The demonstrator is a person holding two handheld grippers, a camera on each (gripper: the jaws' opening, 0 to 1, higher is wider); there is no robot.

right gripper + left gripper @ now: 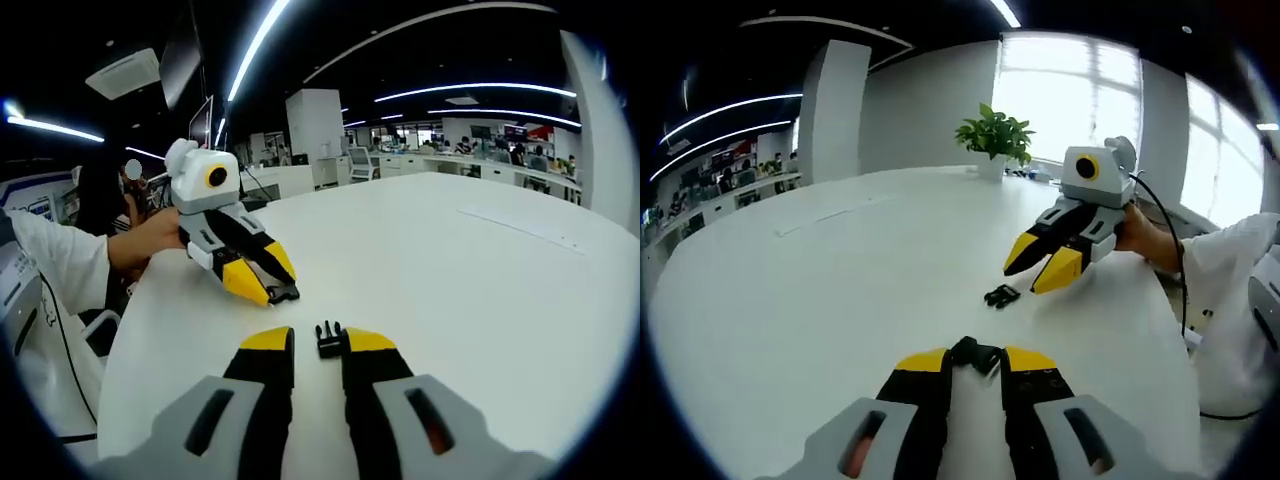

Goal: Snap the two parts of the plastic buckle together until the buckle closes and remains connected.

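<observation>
Left gripper view: left claw (pixel 976 358) seen narrowed on one black buckle part (pixel 975 353), pinched betw. yellow tips, above white table (pixel 820 300). Second buckle part (pixel 1001 295) lies on table, just beside tips of right claw (pixel 1040 268), jaws spread, nothing held. Potted plant (pixel 994 136) at far edge.

Right gripper view: right claw (pixel 318 340) part-open around second buckle part (pixel 329 339), contact can't be judged. Left claw (pixel 262 283) w/ its buckle part (pixel 283 294) at tips, near table's left edge.

The two views face each other low across the white table (pixel 820 300), each catching the other's tool.
</observation>
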